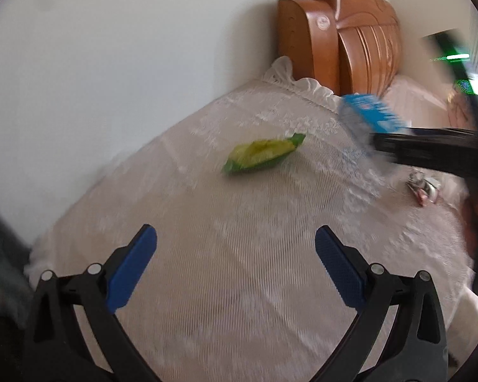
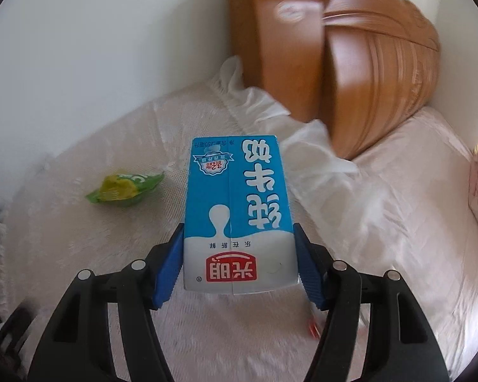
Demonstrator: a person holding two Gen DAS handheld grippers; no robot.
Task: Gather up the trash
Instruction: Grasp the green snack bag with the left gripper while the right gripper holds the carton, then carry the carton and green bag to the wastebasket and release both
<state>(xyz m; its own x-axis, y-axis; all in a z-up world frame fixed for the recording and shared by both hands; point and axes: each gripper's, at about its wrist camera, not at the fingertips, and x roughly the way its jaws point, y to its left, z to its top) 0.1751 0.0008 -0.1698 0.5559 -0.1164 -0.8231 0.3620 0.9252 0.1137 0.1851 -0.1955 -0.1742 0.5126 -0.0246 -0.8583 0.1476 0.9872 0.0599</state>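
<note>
The right gripper (image 2: 239,261) holds a blue-and-white milk carton (image 2: 235,210) between its blue pads (image 2: 167,270), which press both its sides; the carton juts ahead of the fingertips. The left gripper (image 1: 235,267) stands wide with nothing between its fingers. Ahead of it, well apart, a green snack wrapper (image 1: 263,154) lies on the lace bedspread (image 1: 239,270). Farther off stands a wooden headboard (image 1: 341,41).

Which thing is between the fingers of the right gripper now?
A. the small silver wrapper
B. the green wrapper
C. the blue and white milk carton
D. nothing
C: in the right wrist view the blue and white milk carton sits between the blue pads of the right gripper, while the green wrapper lies apart on the lace cover.
</note>
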